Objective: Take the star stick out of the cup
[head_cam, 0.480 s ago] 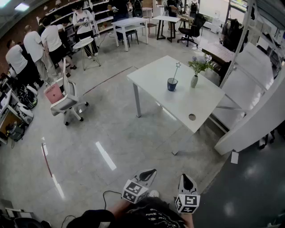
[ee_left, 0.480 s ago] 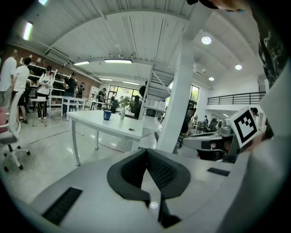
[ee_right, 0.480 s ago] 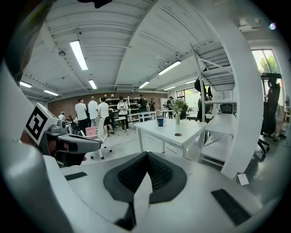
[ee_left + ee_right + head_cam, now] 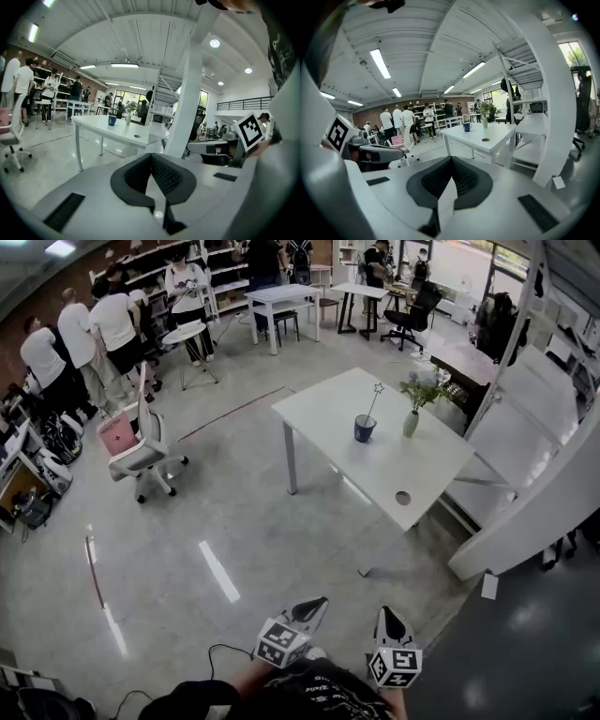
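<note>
A dark blue cup stands on the white table far ahead of me, with the thin star stick rising from it, star at the top. The cup also shows small in the left gripper view and the right gripper view. Both grippers hang close to my body at the bottom of the head view, several steps from the table. My left gripper is shut with nothing in it, jaws together. My right gripper is shut and empty too.
A small vase with green sprigs stands right of the cup. The table has a round cable hole. A white office chair stands at the left, several people at the back left, a white stair structure at the right.
The whole view has shifted slightly: the table and cup now sit a little lower in the head view. Both grippers keep their place and stay shut.
</note>
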Demonstrator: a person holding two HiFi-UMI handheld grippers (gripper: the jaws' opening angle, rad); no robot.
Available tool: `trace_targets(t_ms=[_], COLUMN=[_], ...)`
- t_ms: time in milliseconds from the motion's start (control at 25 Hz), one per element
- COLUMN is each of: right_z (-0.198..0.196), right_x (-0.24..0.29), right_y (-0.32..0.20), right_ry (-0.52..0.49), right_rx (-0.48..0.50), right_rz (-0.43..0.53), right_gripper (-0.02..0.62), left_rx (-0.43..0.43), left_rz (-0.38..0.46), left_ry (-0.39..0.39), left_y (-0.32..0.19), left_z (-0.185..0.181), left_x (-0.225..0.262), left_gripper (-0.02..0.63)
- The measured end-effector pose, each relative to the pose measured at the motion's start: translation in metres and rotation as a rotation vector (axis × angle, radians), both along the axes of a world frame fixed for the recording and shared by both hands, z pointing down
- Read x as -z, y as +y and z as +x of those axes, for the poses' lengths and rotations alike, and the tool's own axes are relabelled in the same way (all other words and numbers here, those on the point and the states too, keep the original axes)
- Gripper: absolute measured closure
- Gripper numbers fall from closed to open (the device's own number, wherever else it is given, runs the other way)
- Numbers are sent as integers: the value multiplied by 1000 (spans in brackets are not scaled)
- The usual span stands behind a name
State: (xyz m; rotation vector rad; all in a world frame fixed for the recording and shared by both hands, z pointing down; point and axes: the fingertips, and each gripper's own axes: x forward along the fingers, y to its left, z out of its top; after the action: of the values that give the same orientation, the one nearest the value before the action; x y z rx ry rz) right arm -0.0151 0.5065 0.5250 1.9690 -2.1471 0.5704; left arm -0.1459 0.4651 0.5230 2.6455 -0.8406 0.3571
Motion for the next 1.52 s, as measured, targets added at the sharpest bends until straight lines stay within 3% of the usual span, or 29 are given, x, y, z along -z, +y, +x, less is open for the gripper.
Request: trace_targets(t_ms=[240, 400, 600, 1120, 1520], right_z=[22, 15, 17, 11, -18], right_x=[-10, -21, -30, -8, -19], right_y=[-15, -20, -41, -233, -302], right_ry=[-26, -59, -81, -21, -42], right_rx=[14, 31, -14, -27, -73], right_rz=[9, -9, -23, 31, 16], right_gripper=[586, 586, 588, 586, 588], left_rx=[10, 13, -29, -49, -125], left_rz=[7, -19, -4, -4, -1], left_ry=[2, -10, 0, 61, 62], left_y=[-8, -16, -45, -244, -326], left_z=[14, 13, 22, 22, 9], left_x=[-13, -24, -25, -21, -29], left_gripper=[586, 586, 586, 586, 586])
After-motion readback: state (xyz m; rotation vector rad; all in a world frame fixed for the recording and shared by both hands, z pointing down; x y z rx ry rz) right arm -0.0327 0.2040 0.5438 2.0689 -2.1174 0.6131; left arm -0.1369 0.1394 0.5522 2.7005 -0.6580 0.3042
